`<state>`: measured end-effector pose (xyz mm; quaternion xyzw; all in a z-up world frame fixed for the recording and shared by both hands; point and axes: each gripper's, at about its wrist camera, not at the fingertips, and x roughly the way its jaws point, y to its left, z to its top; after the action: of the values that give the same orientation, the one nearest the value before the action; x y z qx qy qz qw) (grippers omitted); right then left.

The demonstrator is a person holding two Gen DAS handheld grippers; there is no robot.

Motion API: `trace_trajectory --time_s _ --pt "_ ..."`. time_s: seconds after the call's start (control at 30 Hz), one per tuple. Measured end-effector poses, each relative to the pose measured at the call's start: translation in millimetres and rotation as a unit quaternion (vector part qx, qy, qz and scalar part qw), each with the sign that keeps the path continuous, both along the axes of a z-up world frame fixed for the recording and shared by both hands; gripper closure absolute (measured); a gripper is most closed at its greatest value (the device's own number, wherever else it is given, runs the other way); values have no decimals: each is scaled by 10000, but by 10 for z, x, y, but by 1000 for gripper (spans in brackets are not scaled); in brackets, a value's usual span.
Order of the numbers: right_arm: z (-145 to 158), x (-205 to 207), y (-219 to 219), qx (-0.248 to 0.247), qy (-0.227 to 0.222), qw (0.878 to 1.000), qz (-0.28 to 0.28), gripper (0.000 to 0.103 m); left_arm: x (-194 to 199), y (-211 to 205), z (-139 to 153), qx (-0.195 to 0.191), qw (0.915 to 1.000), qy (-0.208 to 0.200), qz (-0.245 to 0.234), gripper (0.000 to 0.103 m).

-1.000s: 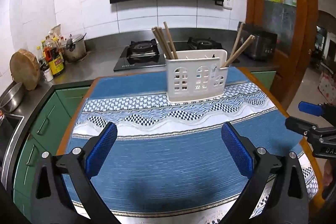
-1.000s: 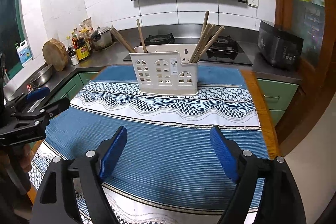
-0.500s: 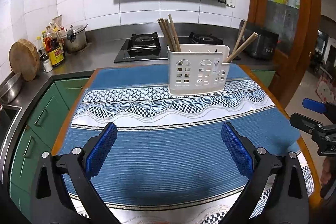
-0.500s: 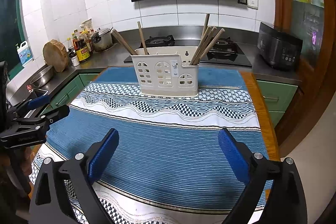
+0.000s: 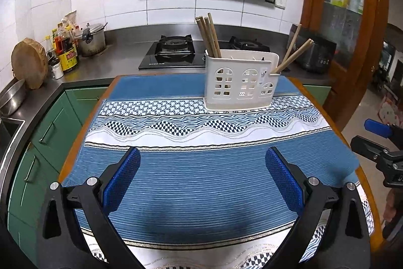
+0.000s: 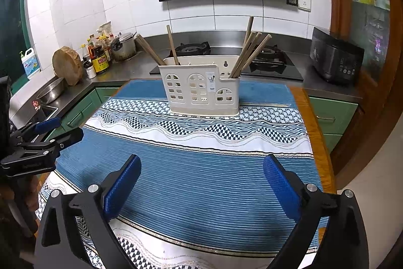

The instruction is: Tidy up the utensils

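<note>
holder (image 5: 240, 82): matt plastic | chopsticks (image 5: 210, 35): wood | tablecloth (image 5: 201, 178): ribbed cloth

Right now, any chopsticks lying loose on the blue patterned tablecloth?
No: the wooden chopsticks all stand in the white plastic utensil holder.

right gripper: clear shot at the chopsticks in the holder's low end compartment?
Probably yes. The right gripper has its jaws wide open and empty over the tablecloth, with nothing between it and the holder. Those chopsticks lean out well above the rim, free to grasp.
</note>
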<state>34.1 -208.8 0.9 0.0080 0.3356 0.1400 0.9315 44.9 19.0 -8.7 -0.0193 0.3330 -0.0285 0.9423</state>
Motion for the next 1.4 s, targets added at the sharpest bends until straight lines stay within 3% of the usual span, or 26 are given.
trace_trajectory --time_s 1.4 --pt "-6 2 24 52 -12 10000 -36 8 -6 -59 61 -96 9999 -94 -46 5"
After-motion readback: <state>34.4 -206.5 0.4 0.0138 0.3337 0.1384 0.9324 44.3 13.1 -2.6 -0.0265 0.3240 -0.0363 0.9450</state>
